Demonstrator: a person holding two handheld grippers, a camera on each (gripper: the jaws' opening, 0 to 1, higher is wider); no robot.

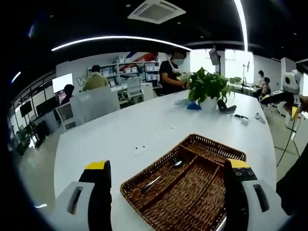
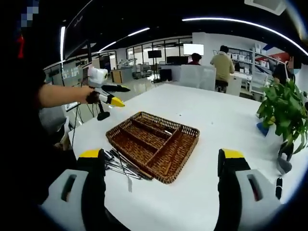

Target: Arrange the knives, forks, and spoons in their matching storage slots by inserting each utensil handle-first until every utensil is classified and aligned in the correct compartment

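Wicker tray (image 2: 187,132) on the white table (image 2: 216,115), sorting barely begun.
One spoon (image 1: 163,174) lies in a slot; loose cutlery (image 2: 122,168) waits just beside the tray. My left gripper (image 1: 166,192) and right gripper (image 2: 161,178) are both wide open, empty; next I judge I pick from that pile.

Left gripper (image 1: 171,192): jaws spread wide, nothing between them. Right gripper (image 2: 161,180): jaws likewise wide apart and empty. In the right gripper view the person's bare forearm (image 2: 62,95) extends level, holding the left gripper aloft.
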